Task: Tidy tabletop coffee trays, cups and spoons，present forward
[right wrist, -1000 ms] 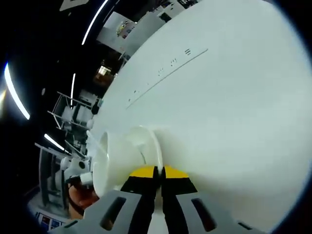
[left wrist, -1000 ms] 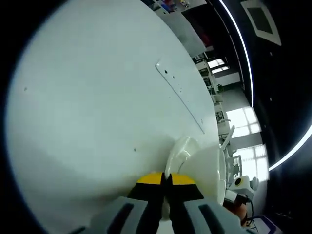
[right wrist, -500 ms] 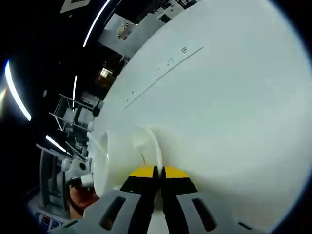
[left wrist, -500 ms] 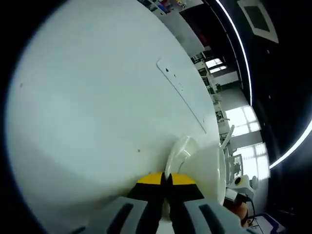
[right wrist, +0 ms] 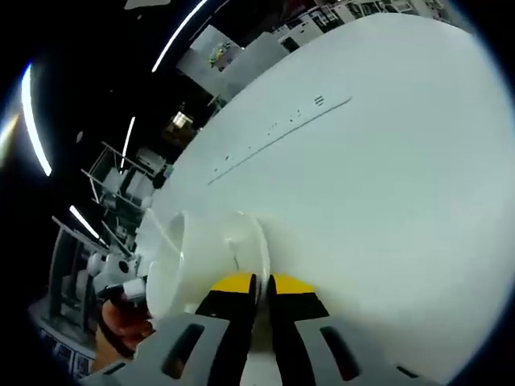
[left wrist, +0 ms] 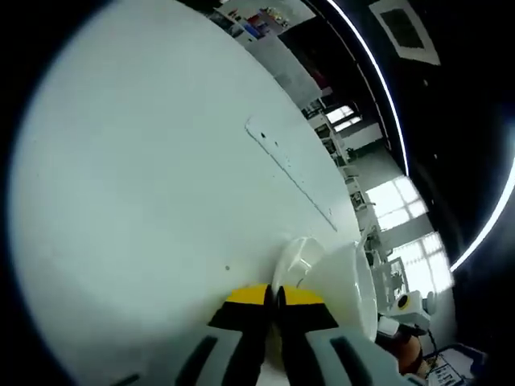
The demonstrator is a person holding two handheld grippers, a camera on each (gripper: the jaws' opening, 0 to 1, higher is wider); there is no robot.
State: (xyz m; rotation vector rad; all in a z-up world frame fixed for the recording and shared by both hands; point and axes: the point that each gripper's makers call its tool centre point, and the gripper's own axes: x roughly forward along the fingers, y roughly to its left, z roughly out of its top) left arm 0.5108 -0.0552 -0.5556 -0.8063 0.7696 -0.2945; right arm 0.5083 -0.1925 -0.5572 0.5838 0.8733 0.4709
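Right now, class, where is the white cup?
In both views the white cup sits on its saucer, above the white tabletop; the left tongs and right tongs pinch the saucer's rim.

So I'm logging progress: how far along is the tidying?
Mid-carry, apparently. The left gripper and right gripper are each shut on the rim of a white saucer bearing a white cup above the white table. Setting it down remains.

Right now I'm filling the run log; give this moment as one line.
left gripper: shut on saucer rim | right gripper: shut on saucer rim | cup on saucer | over white table
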